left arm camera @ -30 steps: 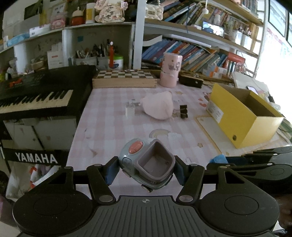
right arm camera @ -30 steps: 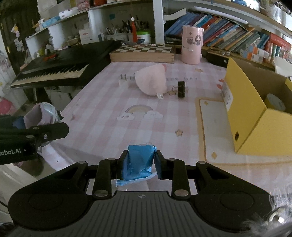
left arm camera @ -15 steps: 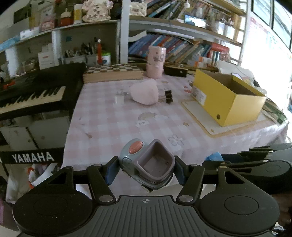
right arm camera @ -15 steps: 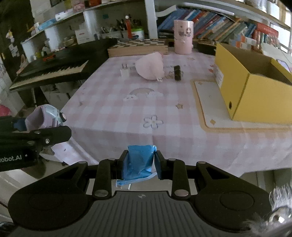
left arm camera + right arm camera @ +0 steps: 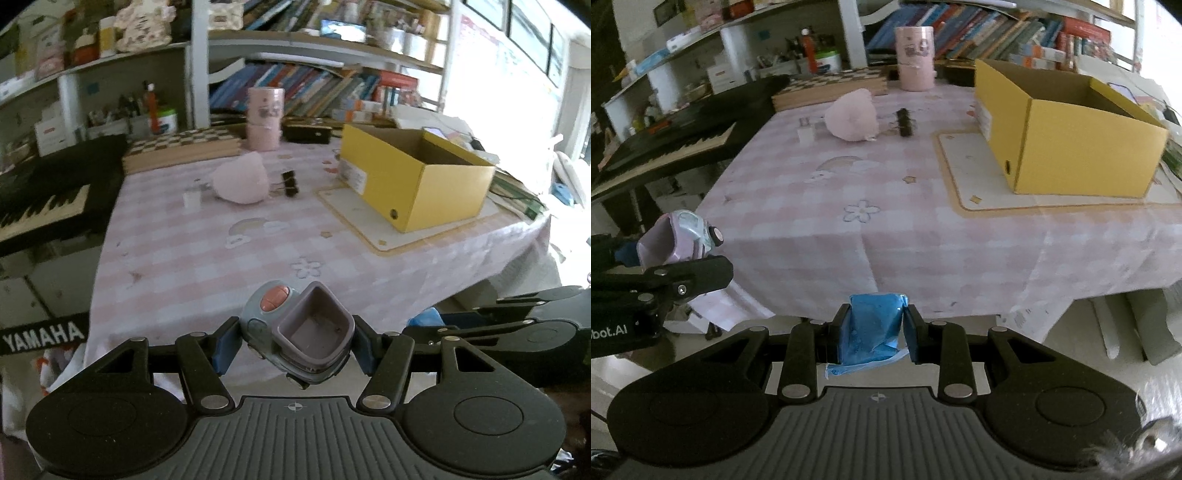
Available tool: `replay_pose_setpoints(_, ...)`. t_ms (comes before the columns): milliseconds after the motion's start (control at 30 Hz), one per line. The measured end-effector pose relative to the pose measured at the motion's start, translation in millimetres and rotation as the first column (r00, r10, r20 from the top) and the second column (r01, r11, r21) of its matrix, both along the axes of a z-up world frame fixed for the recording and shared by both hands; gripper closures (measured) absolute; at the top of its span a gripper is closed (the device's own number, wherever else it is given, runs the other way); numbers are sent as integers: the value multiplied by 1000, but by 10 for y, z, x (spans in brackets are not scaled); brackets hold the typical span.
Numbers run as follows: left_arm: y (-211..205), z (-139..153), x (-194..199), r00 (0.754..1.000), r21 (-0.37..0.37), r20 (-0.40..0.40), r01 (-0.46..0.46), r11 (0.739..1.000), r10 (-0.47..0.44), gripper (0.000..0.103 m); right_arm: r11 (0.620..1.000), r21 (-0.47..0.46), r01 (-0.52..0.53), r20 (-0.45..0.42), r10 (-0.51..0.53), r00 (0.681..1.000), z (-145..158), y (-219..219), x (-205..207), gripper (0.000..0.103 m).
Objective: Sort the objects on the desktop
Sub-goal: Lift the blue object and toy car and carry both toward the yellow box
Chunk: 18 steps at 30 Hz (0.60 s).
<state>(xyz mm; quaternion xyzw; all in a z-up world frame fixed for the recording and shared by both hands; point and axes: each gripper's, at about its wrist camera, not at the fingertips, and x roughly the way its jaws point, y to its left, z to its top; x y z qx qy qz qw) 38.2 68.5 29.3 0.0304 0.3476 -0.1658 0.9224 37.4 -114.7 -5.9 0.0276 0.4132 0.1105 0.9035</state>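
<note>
We hold both loads off the table's near edge: the left gripper pinches a grey toy cup at lower centre, the right gripper is pressed together on a blue packet, perhaps a wrapped wipe. We should carry each level toward the yellow box at upper right, keeping the cup's tilt steady. Since a second ago, both views have pulled back; the tablecloth edge now shows.

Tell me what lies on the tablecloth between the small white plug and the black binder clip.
A pink fluffy pouch lies between the white plug and the binder clip, close beside both. The right wrist view shows it best; the left wrist view agrees.
</note>
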Motion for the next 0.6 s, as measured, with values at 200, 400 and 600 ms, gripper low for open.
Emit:
replay_pose_setpoints(200, -121, -11, 16, 999, -2, -2, 52, 999, -52, 41, 999, -3, 48, 0, -48, 999, -4, -120, -60, 76)
replay_pose_setpoints(400, -207, -12, 49, 997, 2, 7, 81, 997, -81, 41, 997, -2, 77, 0, -77, 997, -8, -204, -72, 76)
replay_pose_setpoints(600, -268, -8, 96, 996, 2, 9, 88, 996, -88, 41, 997, -5, 78, 3, -78, 997, -7, -232, -59, 76)
